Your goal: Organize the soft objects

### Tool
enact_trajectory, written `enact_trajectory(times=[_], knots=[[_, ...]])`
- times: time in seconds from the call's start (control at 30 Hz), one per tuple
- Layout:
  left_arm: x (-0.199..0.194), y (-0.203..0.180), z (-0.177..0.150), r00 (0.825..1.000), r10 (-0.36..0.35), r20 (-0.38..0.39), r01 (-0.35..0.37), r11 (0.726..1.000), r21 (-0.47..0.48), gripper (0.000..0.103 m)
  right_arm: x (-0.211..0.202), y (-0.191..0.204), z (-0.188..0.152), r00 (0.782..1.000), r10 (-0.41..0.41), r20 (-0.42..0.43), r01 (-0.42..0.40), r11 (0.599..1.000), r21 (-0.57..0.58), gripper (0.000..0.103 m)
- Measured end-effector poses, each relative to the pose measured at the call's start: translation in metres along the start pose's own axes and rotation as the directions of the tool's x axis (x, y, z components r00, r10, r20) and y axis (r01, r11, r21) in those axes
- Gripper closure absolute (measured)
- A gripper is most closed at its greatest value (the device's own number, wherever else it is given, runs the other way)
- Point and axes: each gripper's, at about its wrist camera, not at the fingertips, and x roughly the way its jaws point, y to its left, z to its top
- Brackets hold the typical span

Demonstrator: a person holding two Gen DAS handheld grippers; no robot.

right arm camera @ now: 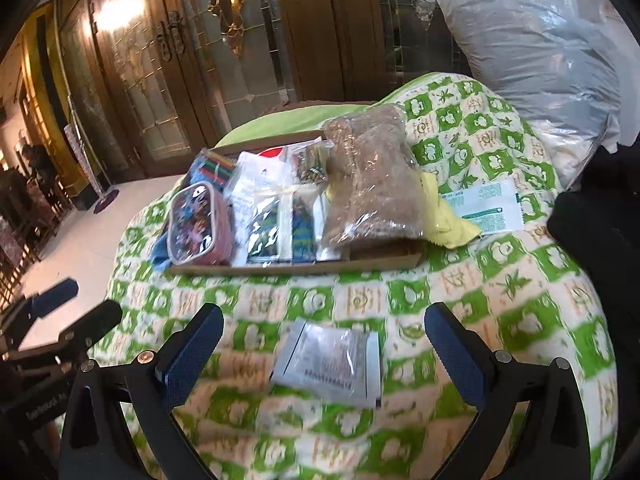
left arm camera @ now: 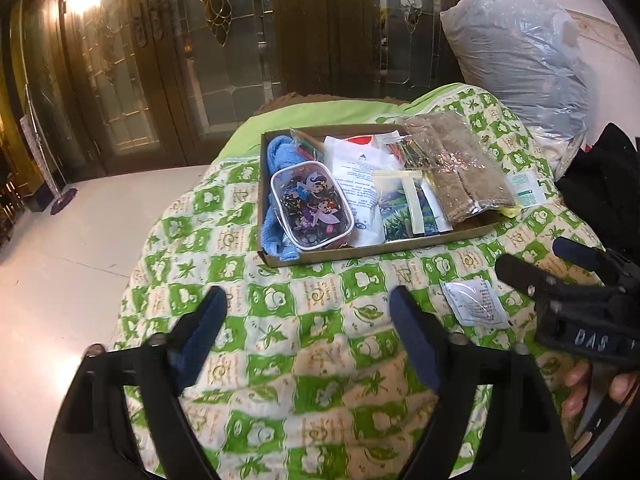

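my left gripper (left arm camera: 308,312): jaws released, nothing between
my right gripper (right arm camera: 324,332): jaws released, over clear packet (right arm camera: 328,360)
cardboard tray (left arm camera: 372,250): full, on quilt (left arm camera: 320,380)

Dark wooden doors (left arm camera: 168,60) with leaded glass stand behind a pale tiled floor (left arm camera: 80,240)

Both wrist views face down, sharing tray (left arm camera: 276,261).
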Motion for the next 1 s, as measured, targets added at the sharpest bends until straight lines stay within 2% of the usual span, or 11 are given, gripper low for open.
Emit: enact_trajectory(times=[0.23,0.47,1.0], knots=[[-0.02,-0.007,-0.01,1.0,0.0,0.004,-0.001,1.0,0.018,0.018,-0.035,0.018,-0.018,0.999,-0.009,0.034,0.011,0.997,-0.072,0.0],[-0.03,-0.006,-0.015,1.0,-0.015,0.009,0.015,1.0,0.005,0.018,-0.062,0.019,-0.03,0.998,-0.026,0.054,0.03,0.996,-0.078,0.0],[-0.042,-0.007,-0.01,0.999,-0.038,0.026,0.038,0.999,-0.017,0.018,-0.08,0.013,-0.03,0.997,-0.05,0.065,0.054,0.997,-0.059,0.0]])
